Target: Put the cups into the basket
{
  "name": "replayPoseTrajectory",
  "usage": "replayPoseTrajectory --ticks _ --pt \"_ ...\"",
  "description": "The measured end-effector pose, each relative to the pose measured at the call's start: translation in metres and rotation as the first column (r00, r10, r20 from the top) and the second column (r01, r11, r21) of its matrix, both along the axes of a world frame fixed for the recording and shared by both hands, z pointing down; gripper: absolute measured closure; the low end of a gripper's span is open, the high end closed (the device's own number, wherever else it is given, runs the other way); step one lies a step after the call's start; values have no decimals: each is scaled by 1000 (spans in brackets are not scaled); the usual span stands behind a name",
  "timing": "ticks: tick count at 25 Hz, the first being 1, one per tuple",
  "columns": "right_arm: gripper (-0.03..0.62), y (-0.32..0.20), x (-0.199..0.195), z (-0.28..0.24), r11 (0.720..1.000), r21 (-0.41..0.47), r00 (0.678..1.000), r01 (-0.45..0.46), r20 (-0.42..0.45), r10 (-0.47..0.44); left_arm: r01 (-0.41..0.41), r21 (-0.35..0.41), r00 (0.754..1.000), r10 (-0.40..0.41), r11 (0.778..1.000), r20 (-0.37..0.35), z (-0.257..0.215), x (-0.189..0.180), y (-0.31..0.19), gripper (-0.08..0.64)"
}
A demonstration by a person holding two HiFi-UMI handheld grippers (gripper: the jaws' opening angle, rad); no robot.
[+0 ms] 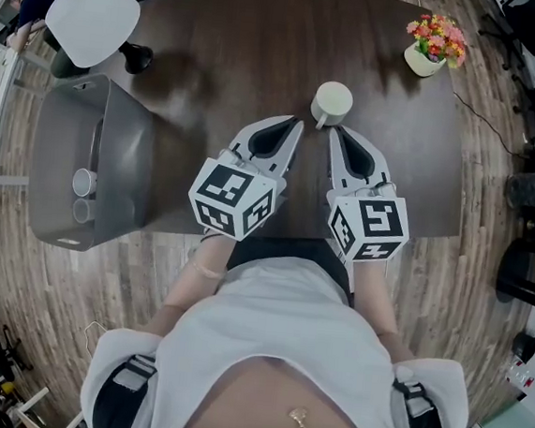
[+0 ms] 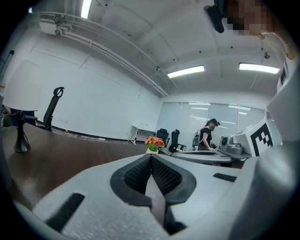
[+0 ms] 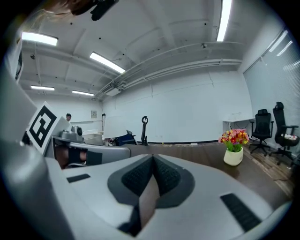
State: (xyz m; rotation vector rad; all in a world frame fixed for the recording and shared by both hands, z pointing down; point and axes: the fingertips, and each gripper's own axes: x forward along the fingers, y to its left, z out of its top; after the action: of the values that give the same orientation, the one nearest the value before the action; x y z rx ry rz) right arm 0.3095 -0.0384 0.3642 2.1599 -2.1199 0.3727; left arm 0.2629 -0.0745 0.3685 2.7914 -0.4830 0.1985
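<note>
Left tool (image 1: 297, 124) and right tool (image 1: 334, 133), jaws together and empty, just short of the cup (image 1: 332, 102)

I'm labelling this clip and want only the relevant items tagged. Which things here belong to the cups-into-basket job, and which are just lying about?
Part of the job:
- white cup, standing just ahead of the tongs' tips
- grey basket, with cups already inside
- left tongs and right tongs, both shut and empty

Just lying about:
- flower pot
- white chair
</note>
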Motion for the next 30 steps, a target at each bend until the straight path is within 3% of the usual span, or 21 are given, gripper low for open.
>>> replayPoseTrajectory --ticks 6,8,16,30 --pt "574 -22 13 -2 1000 9 1000 3 4 -3 1 -8 1000 -1 1000 19 2 7 -22 551" --pt "468 -30 13 2 1000 -9 999 28 19 -28 -5 -13 1000 5 1000 27 3 10 -30 551" --pt "271 -49 33 14 996 -89 999 -8 37 11 -27 -54 998 30 998 59 10 25 -50 551" --pt "252 -70 48 44 979 -206 1000 -2 -5 1 -42 -105 994 52 994 99 35 39 -66 551"
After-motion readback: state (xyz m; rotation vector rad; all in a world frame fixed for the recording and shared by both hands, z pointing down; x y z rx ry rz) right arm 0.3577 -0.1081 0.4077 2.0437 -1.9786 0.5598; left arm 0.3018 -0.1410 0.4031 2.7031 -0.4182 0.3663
